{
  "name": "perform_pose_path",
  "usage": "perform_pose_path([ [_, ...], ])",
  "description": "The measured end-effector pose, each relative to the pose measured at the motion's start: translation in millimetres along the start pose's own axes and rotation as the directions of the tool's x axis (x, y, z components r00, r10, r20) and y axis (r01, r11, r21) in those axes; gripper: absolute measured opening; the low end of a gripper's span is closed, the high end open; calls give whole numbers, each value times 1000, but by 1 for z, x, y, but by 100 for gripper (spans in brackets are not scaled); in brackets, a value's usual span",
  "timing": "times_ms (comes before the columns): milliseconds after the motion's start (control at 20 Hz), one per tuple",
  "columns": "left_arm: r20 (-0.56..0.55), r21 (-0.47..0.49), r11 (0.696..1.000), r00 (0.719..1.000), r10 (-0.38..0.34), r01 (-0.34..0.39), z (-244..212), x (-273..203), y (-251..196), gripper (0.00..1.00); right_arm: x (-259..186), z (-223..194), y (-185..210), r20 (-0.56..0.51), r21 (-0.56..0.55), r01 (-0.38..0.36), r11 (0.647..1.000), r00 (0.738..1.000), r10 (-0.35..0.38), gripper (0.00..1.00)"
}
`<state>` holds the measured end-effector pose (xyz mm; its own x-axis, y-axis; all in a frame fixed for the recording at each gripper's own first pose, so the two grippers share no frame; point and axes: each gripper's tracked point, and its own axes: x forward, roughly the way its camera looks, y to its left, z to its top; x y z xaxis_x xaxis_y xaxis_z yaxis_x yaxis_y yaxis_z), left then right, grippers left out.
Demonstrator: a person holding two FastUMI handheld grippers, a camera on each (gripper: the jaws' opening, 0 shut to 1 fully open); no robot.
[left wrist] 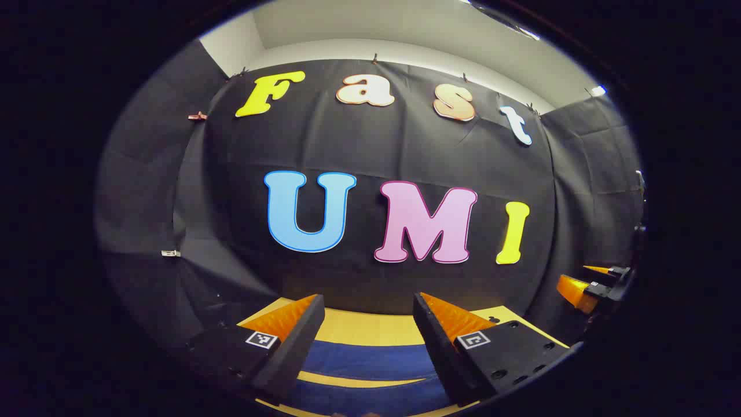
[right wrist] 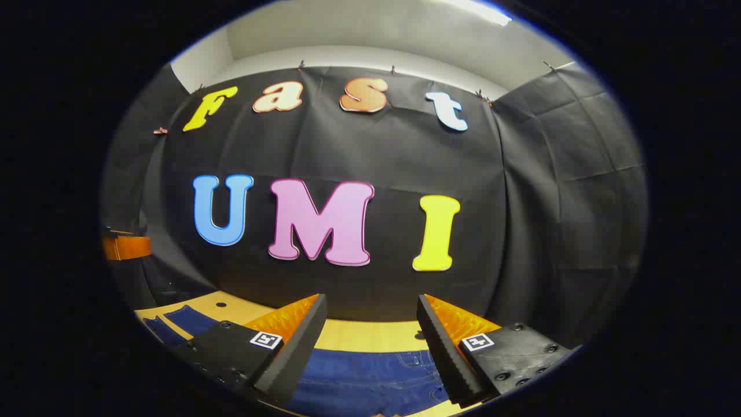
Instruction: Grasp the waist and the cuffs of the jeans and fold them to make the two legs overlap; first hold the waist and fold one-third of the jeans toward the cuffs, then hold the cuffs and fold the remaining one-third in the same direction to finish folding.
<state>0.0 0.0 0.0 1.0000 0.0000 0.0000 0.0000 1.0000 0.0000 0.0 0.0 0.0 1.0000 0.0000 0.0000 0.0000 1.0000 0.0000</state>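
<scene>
Hovering level above the jeans [right wrist: 359, 376], left gripper [left wrist: 367, 324] and right gripper [right wrist: 370, 324] gape wide, empty, seemingly poised for waist and cuffs.

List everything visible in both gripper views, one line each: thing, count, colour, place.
jeans: one, blue, lying flat on the table below both grippers; in the left gripper view, two blue bands with table between them.
table: one, light wood, under the jeans, reaching back to the wall.
booth wall: black cloth, behind and to the sides of the table.
ceiling: pale, above the cloth.
left gripper: open, above the jeans, holding nothing.
right gripper: open, above the jeans, holding nothing; also at the right edge of the left gripper view.
</scene>
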Motion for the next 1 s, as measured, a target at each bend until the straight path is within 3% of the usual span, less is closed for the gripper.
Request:
perform_pose_path([
  [400,-98,62,997,994,-42,48,-44,9,14,96,-7,-14,-5,-62,11,90,996,994,-89,96],
  [650,-132,50,998,991,-34,40,-56,-13,43,96,-32,-22,20,-109,-1,45,999,993,-44,96],
  [1000,-166,46,999,986,-5,13,-79,-31,72,96,-50,-31,24,-162,-43,38,998,986,-45,96],
])
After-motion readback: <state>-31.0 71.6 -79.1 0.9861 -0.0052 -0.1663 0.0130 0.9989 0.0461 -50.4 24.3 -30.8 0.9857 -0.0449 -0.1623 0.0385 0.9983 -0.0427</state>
